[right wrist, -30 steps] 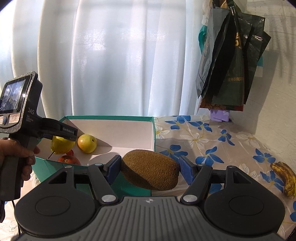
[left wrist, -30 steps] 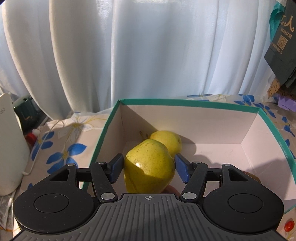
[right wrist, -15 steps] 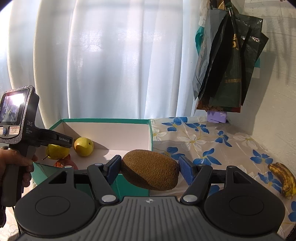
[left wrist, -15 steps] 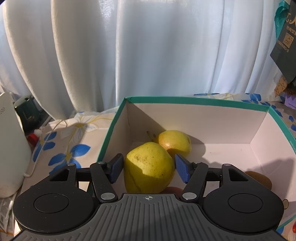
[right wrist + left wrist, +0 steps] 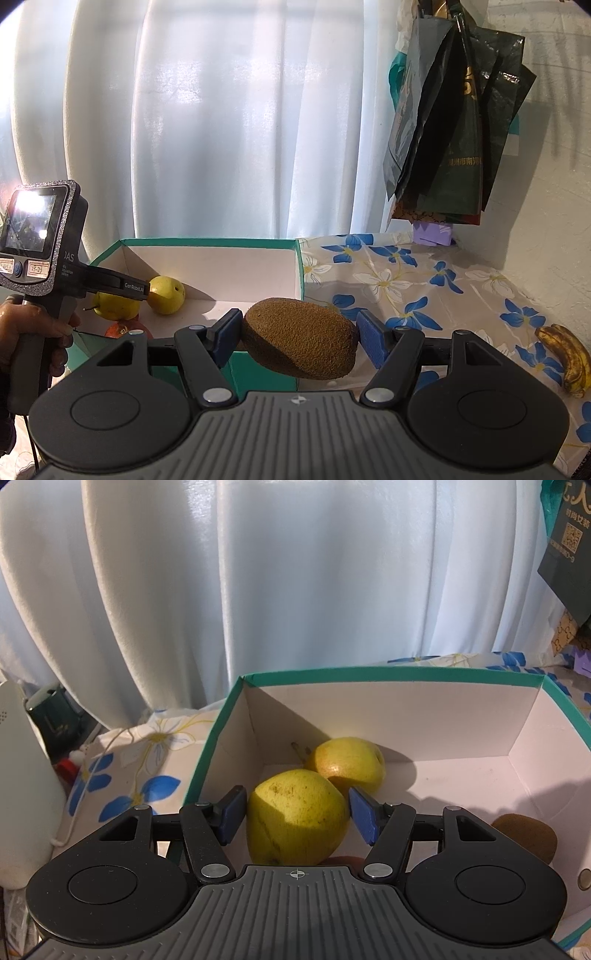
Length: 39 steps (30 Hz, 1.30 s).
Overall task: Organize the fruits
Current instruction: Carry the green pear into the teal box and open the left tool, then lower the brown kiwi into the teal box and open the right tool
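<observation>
Two pears are sitting in the box, one gripped by the left gripper fingers, while the right gripper fingers are gripping one kiwi beside the box's front rim.

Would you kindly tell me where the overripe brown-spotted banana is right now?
In the right wrist view, the overripe brown-spotted banana lies at the far right on the blue-flowered tablecloth, outside the teal-rimmed cardboard box.

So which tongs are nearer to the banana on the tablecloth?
Right. The right tongs, shut on a kiwi, are nearer the banana. The left tongs are over the box.
</observation>
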{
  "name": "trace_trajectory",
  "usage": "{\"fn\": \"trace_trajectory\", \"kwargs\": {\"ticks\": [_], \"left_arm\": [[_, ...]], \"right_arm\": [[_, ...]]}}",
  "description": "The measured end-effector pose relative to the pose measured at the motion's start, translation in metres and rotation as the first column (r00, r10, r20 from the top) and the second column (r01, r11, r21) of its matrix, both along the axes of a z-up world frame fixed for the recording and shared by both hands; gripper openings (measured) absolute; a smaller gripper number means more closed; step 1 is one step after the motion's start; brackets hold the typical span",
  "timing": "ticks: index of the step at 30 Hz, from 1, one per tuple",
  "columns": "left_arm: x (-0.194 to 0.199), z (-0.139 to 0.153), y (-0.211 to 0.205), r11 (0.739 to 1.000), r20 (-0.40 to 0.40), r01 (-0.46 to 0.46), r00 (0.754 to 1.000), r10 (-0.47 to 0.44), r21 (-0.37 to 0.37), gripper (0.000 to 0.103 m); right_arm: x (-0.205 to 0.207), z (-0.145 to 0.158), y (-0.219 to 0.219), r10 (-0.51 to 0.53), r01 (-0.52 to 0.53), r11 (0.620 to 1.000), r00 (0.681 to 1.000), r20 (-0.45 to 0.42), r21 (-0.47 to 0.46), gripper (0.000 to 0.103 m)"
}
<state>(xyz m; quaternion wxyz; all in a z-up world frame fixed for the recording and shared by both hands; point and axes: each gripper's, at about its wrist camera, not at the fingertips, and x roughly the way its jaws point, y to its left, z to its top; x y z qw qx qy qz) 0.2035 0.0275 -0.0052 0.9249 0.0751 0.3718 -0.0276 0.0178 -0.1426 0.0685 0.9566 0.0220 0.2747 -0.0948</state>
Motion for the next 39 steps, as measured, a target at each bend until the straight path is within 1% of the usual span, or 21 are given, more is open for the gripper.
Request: {"fn": "trace_trajectory", "kwargs": {"ticks": [4, 9, 10, 13, 17, 19, 20, 22, 25, 29, 31, 33, 39], "left_arm": [[0.001, 0.001, 0.002, 1.0, 0.002, -0.008, 1.0, 0.008, -0.01, 0.064], [0.003, 0.003, 0.004, 1.0, 0.0, -0.015, 1.0, 0.015, -0.01, 0.065], [0.003, 0.003, 0.004, 1.0, -0.001, -0.012, 1.0, 0.012, -0.011, 0.066], [0.001, 0.004, 0.005, 1.0, -0.001, -0.016, 1.0, 0.016, -0.015, 0.072], [-0.003, 0.009, 0.01, 0.999, -0.01, -0.025, 1.0, 0.024, -0.042, 0.075], [-0.01, 0.016, 0.013, 0.997, -0.005, -0.033, 0.999, 0.033, -0.066, 0.078], [-0.015, 0.021, 0.014, 0.996, 0.005, -0.044, 0.999, 0.045, -0.074, 0.082], [-0.028, 0.03, 0.017, 0.994, 0.029, -0.049, 0.998, 0.052, -0.094, 0.084], [-0.052, 0.048, 0.023, 0.991, 0.067, -0.069, 0.995, 0.077, -0.116, 0.091], [-0.074, 0.064, 0.035, 0.985, 0.086, -0.079, 0.992, 0.093, -0.154, 0.095], [-0.081, 0.07, 0.039, 0.983, 0.091, -0.086, 0.991, 0.102, -0.161, 0.096], [-0.084, 0.073, 0.043, 0.981, 0.091, -0.098, 0.989, 0.114, -0.169, 0.096], [-0.092, 0.071, 0.046, 0.98, 0.065, -0.129, 0.988, 0.141, -0.154, 0.096]], "right_arm": [[0.0, 0.0, -0.001, -0.002, 0.002, 1.0, 1.0, 0.002, 0.001, 0.068], [0.001, 0.001, -0.001, 0.001, -0.001, 1.0, 1.0, 0.004, 0.002, 0.068], [0.001, 0.0, -0.001, 0.003, -0.003, 1.0, 1.0, 0.005, 0.001, 0.068], [0.001, 0.001, 0.0, 0.006, -0.006, 1.0, 1.0, 0.005, 0.0, 0.068], [0.003, 0.001, 0.0, 0.008, -0.008, 1.0, 1.0, 0.006, 0.0, 0.068], [0.003, 0.0, 0.0, 0.008, -0.008, 1.0, 1.0, 0.006, 0.0, 0.068], [0.004, 0.0, 0.001, 0.01, -0.01, 1.0, 1.0, 0.006, 0.0, 0.068], [0.005, 0.0, 0.001, 0.013, -0.013, 1.0, 1.0, 0.007, -0.003, 0.068], [0.007, -0.001, 0.003, 0.022, -0.022, 1.0, 1.0, 0.01, -0.007, 0.068], [0.014, -0.002, 0.007, 0.046, -0.046, 0.999, 0.999, 0.013, -0.023, 0.068], [0.02, -0.003, 0.009, 0.058, -0.057, 0.998, 0.998, 0.015, -0.025, 0.068], [0.025, -0.005, 0.012, 0.073, -0.072, 0.997, 0.997, 0.014, -0.03, 0.068], [0.043, -0.015, 0.021, 0.127, -0.127, 0.991, 0.992, -0.002, -0.031, 0.068]]}}
